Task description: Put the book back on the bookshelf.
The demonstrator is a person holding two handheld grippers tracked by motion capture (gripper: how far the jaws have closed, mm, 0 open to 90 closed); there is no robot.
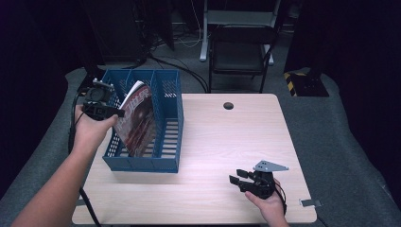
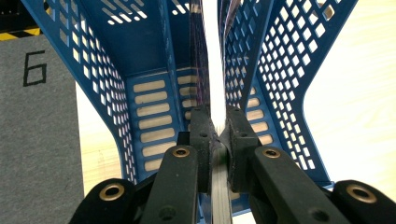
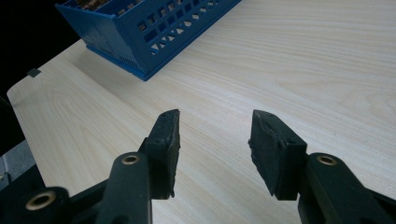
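A pale wooden worktop (image 1: 217, 142) carries a blue perforated plastic file rack (image 1: 168, 101) at its left end. Leaning inside the rack's middle slot, a red-covered glossy magazine (image 1: 139, 120) is pinched by the left gripper (image 1: 118, 113). Right of the rack, the right gripper (image 1: 235, 176) rests, jaws parted and empty.

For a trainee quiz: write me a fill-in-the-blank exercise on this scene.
1. The left tool is shut on a ____ that stands in the blue file rack.
2. The right tool is ____, with nothing between its jaws.
3. The file rack stands on a ____ table.

Missing words: magazine; open; wooden
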